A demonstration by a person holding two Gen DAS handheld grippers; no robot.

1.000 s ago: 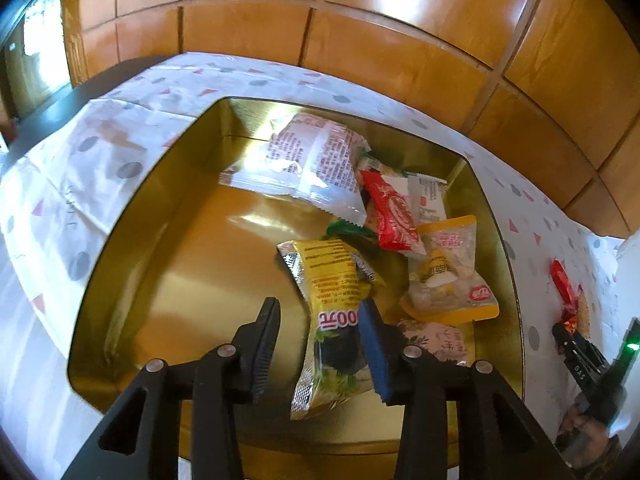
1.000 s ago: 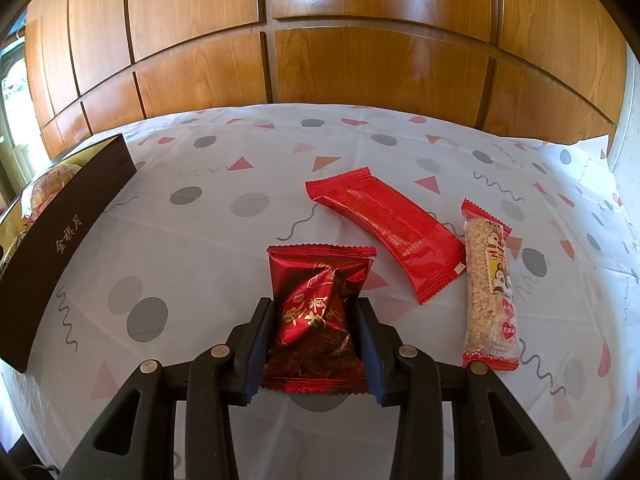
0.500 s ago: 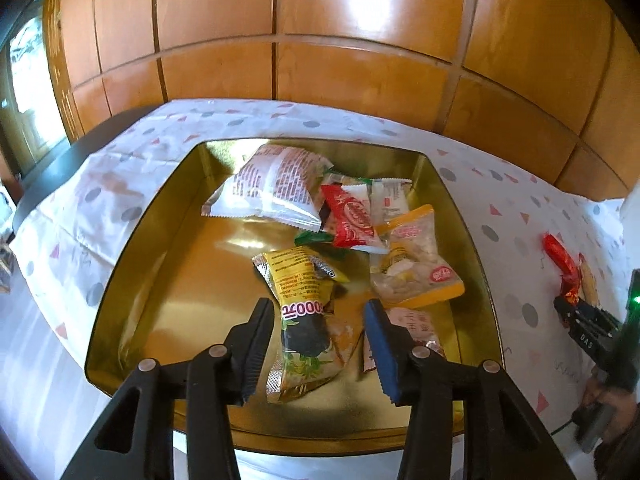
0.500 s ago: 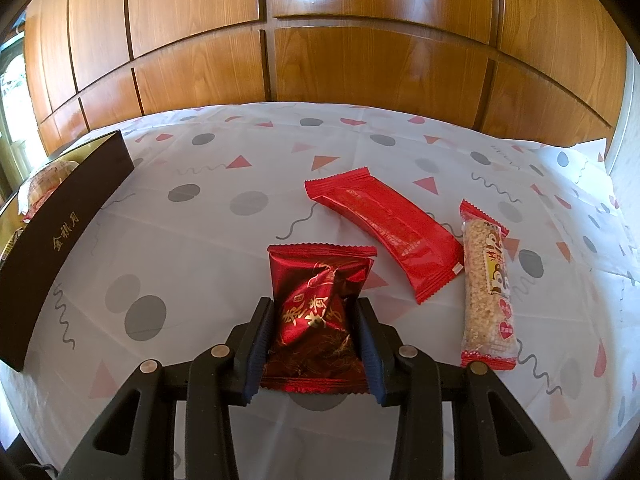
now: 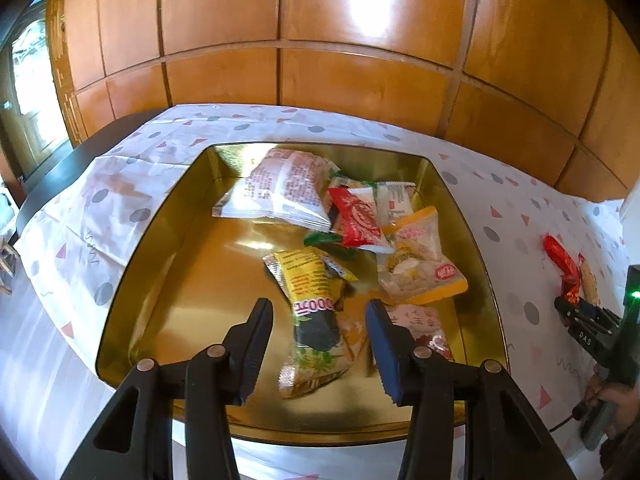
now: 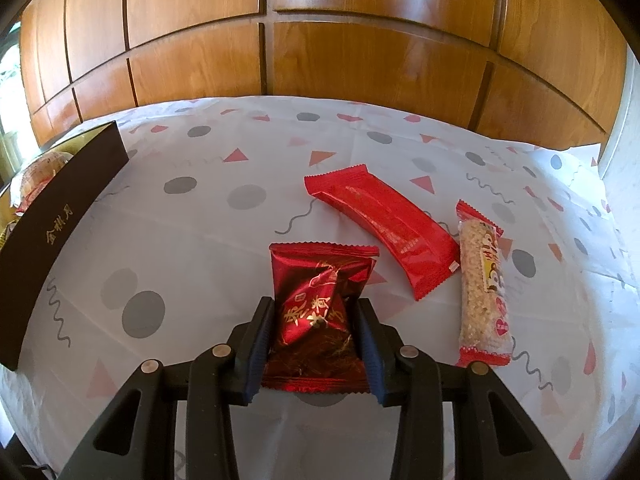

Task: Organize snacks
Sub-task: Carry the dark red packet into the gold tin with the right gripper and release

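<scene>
A gold tin (image 5: 132,264) holds several snack packets: a white one (image 5: 280,190), a red one (image 5: 356,216), a clear yellow-edged one (image 5: 416,264) and a long yellow packet (image 5: 312,284). My left gripper (image 5: 318,308) hovers open above the tin's near end. The yellow packet lies on the tin floor below the gap, untouched by the pads. My right gripper (image 6: 314,308) is shut on a dark red foil packet (image 6: 320,276) that rests on the tablecloth. A long red packet (image 6: 384,228) and a puffed-rice bar (image 6: 484,284) lie just to its right.
The tin's dark outer wall (image 6: 52,224) stands at the left of the right wrist view. A patterned tablecloth (image 6: 200,248) covers the table, which ends at a wooden panelled wall (image 6: 360,60). In the left wrist view, the right gripper (image 5: 576,312) and a hand (image 5: 612,400) show at the far right.
The left gripper's jaws have widened and it has drawn back and up from the tin, rolling a little; the yellow packet stays lying in the tin. The right gripper and its packet have not moved.
</scene>
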